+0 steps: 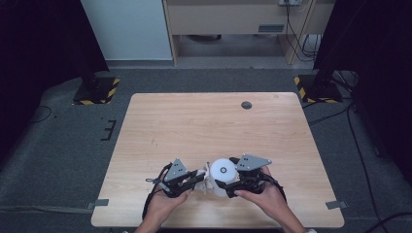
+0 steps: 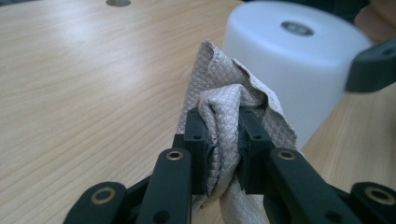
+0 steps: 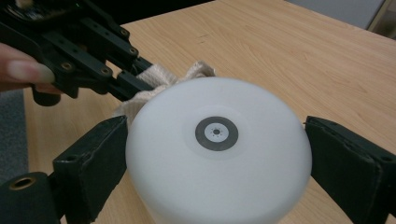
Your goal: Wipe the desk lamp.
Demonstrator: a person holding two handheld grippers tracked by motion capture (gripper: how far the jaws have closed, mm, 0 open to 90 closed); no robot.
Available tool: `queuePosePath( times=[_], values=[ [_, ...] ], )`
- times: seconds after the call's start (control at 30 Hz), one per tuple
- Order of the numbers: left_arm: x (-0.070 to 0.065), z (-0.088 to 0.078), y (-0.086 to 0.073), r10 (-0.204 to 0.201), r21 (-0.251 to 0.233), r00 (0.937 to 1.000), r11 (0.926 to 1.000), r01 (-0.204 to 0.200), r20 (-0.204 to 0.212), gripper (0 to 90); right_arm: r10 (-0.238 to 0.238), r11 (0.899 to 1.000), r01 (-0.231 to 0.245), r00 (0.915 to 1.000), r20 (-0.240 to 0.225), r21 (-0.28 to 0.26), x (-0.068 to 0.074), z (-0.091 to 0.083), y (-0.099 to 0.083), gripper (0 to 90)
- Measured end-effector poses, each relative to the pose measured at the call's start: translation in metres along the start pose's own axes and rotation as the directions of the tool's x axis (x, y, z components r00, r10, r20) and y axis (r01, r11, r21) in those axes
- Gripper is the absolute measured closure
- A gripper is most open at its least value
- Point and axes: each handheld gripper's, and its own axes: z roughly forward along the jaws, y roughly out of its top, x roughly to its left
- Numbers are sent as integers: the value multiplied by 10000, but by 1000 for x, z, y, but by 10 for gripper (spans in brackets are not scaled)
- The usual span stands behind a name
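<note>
- Two claws are at work near the front edge of the table [image 1: 145, 126], both close in front of you.
- Your left claw [image 2: 220, 140] is clamped tight on a bunched fold of grey quilted cloth [image 2: 224, 100]; the pads pinch it from both sides and the fabric bulges above and below them.
- Your right claw [image 3: 215, 154] has its jaws set wide on either side of a white round container [image 3: 219, 158]. Both pads sit against its wall, so I judge it gripped and steadied.
- From above, the container [image 1: 223, 172] stands upright between your two hands, with the cloth [image 1: 206, 182] just beside it on its left and touching its side.
- Step in hand, by my judgement: wiping the container's outside while the right claw holds it still. The cloth is at the side wall, not on the top.
- Next move calls for a firm hold on the right and a steady sweep of the cloth along the wall. Keep the pinch; a loose fold would slip out.
- Risk noted: pushing too hard from the left could slide or tip the container in the right claw.
- Markings: the top carries a small dark ring with a pale centre [image 3: 216, 133]. No brand, label or legible writing can be made out on container, cloth or claws.
</note>
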Motion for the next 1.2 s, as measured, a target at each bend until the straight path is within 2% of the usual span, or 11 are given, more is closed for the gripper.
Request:
queuePosePath(
  times=[0.1,0.17,0.3,0.4,0.53,0.6,0.67,0.83,0.9,1.03,1.2],
  values=[
    [-1,0,6,77,-281,10000,9996,-77,16,761,-52,10000,52,10000,17,30,0,1,0,93],
    [1,2,10,223,-241,9997,9995,-223,-23,761,-67,10000,67,10000,18,49,0,0,0,93],
    [10,12,16,147,-182,9998,9997,-145,128,762,-79,9999,79,10000,15,84,0,1,0,93],
    [14,19,13,90,42,9997,9999,-91,209,763,-94,9999,94,9999,56,111,1,2,0,93],
    [15,27,4,212,712,9995,9972,-227,221,764,-101,9999,100,9999,53,133,1,2,0,93],
    [15,29,2,305,900,9994,9954,-320,176,764,-99,9998,98,9999,57,145,1,3,0,93],
    [15,28,4,340,853,9993,9957,-350,140,764,-85,9999,84,9999,59,149,1,3,0,93],
    [17,25,19,256,268,9995,9993,-260,161,763,-63,9999,62,10000,38,145,1,3,0,93],
    [19,27,22,221,205,9996,9995,-224,173,763,-71,9999,71,10000,32,147,1,3,0,93],
    [22,38,24,136,269,9997,9995,-141,202,763,-69,9999,68,10000,23,145,1,3,0,93],
    [24,46,17,207,688,9994,9974,-226,272,765,-88,9998,87,10000,19,161,1,3,0,93]
  ],
)
